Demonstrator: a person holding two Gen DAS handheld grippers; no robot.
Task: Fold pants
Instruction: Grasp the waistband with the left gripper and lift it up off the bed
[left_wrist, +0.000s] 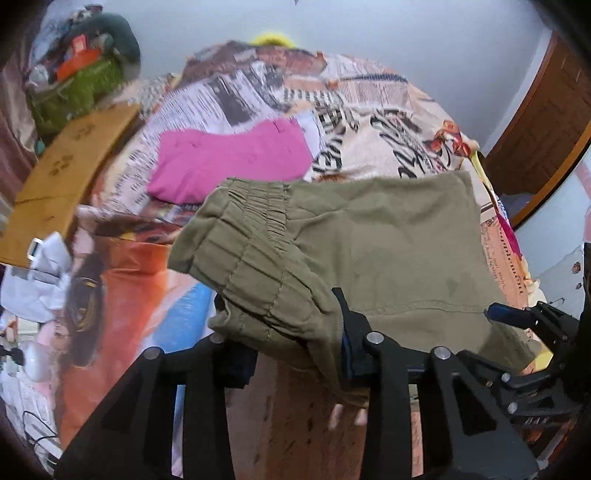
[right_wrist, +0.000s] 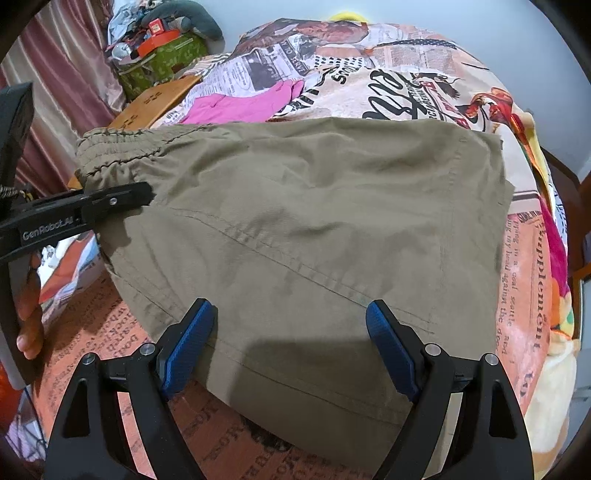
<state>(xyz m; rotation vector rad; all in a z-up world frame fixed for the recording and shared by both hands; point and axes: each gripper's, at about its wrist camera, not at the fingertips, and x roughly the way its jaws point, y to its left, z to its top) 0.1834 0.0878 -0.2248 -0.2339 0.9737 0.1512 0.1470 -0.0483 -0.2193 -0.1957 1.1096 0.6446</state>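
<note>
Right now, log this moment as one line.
task: fold pants | left gripper: jaws shut on pants waistband end | right gripper: jaws open over near hem | pants: on bedspread

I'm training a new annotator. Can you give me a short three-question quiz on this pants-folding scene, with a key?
1. True or false: the right gripper is clamped on the olive-green fabric pants.
2. Which part of the pants does the left gripper hold? A) a leg hem B) the gathered elastic waistband end C) nothing
3. What colour is the folded garment lying beyond the pants on the newspaper-print bedspread?
Key: 1 false, its jaws stand open over the cloth; 2 B; 3 pink.
</note>
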